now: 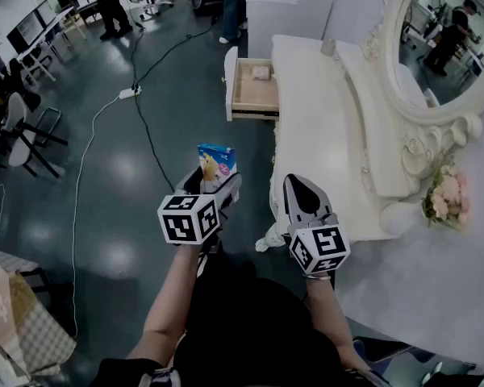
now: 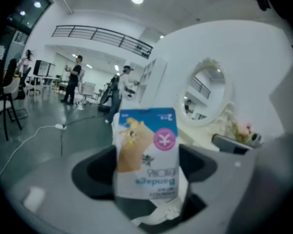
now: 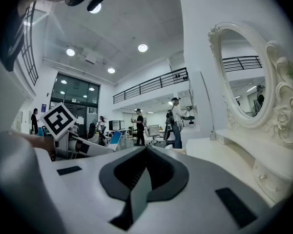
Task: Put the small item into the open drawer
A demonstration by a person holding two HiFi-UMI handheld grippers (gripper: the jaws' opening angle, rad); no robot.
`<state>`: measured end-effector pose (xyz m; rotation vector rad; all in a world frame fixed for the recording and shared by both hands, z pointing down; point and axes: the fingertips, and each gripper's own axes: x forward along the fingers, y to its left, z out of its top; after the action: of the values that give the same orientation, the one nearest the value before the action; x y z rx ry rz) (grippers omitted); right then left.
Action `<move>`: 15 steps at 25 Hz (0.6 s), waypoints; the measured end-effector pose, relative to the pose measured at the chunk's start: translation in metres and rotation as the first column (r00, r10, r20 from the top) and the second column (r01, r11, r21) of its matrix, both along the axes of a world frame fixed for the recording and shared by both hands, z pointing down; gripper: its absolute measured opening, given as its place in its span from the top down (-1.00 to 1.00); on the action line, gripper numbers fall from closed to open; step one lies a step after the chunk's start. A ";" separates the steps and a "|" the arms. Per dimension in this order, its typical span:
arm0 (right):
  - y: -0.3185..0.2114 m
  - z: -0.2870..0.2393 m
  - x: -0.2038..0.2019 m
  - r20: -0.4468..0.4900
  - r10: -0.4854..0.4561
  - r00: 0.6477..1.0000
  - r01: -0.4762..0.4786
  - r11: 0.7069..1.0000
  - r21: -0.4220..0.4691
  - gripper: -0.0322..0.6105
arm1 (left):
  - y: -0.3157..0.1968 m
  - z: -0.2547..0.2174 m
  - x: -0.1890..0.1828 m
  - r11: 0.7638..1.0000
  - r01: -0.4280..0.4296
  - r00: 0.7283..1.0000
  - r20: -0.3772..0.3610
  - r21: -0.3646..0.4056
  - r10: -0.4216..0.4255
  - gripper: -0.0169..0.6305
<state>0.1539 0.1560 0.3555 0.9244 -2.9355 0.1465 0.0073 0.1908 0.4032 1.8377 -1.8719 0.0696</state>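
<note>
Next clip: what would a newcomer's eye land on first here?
Probably the blue-and-white packet gripped upright in the left claw, at the head view's centre. Next, the ornate white dressing table on the right, with its oval mirror and its open drawer pulled out ahead. The right claw is shut and empty.

Grey hand-held grippers (image 1: 218,182) (image 1: 295,182), black-and-white marker cubes (image 1: 189,217)
</note>
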 end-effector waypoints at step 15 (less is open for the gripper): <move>-0.005 0.010 -0.005 -0.034 -0.023 0.999 0.023 0.999 -0.022 0.89 | -0.004 -0.001 -0.006 1.000 0.012 1.000 0.016 0.006 -0.012 -0.30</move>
<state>0.1486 0.1509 0.3659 0.8810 -2.9062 0.1597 0.0009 0.1866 0.4020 1.8348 -1.8962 0.0744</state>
